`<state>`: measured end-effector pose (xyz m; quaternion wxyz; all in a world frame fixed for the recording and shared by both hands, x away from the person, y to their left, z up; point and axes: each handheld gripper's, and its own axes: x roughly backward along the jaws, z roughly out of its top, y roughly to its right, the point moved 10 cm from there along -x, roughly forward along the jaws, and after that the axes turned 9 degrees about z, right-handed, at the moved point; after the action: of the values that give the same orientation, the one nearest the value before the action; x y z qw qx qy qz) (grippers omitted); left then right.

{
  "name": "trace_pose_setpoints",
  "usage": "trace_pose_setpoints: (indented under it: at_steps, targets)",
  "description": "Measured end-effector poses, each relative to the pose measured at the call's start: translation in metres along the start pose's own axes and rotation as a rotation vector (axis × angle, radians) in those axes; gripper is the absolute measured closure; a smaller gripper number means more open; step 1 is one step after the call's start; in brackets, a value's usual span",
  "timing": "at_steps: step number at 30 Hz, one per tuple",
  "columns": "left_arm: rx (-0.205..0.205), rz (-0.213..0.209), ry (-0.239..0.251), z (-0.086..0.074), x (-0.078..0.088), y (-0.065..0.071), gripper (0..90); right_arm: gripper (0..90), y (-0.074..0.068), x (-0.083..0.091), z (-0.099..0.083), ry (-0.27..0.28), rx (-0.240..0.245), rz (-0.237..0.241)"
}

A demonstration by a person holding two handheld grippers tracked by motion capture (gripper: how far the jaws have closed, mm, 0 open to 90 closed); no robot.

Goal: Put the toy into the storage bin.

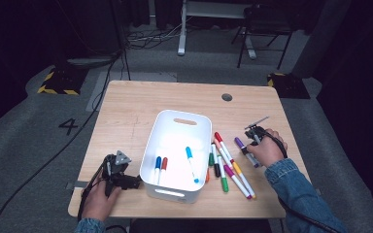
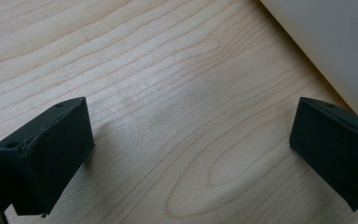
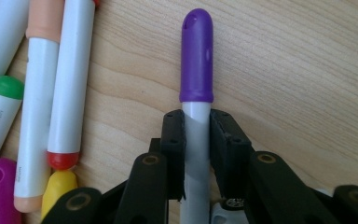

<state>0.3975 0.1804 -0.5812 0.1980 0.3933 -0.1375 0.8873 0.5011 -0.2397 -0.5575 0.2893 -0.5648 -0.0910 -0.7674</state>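
Two grippers are at the table [image 1: 126, 104]. The right gripper [image 3: 197, 140] is clamped on the purple marker [image 3: 196, 60]: its jaws press the marker's white barrel from both sides, just below the cap. The marker lies flat on the wood, cap pointing away from the jaws. In the high view it [image 1: 241, 145] lies to the right of the loose markers [image 1: 228, 165], a little apart from them, under the right hand [image 1: 267, 148].

The left gripper [image 2: 191, 154] rests near the table's front left corner, just beside the bin [image 1: 175, 145]. Its jaws stand wide apart with bare wood between them.

The white bin sits mid-table and holds three markers: blue [image 1: 157, 165], red [image 1: 163, 166] and light blue [image 1: 191, 162]. The loose markers lie against the bin's right wall.
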Motion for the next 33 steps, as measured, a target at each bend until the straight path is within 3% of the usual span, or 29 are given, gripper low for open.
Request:
trace_pose_setpoints:
  at_steps: [5, 15, 21, 33]
  targets:
    - [0.002, 0.000, 0.000, 0.000, 0.000, 0.000, 0.0, 77.0, 0.000, 0.000, 0.000, -0.006, 0.002, -0.001]
    - [0.002, -0.001, -0.001, 0.000, 0.000, 0.000, 0.0, 77.1, -0.003, 0.021, 0.007, 0.075, -0.020, 0.047]
    - [0.001, -0.001, 0.001, 0.000, 0.000, 0.000, 0.0, 77.1, -0.014, 0.040, 0.014, 0.110, 0.024, 0.062]
    - [0.002, -0.001, -0.001, 0.000, 0.000, 0.000, 0.0, 77.1, -0.052, 0.076, 0.033, 0.184, 0.126, 0.092]
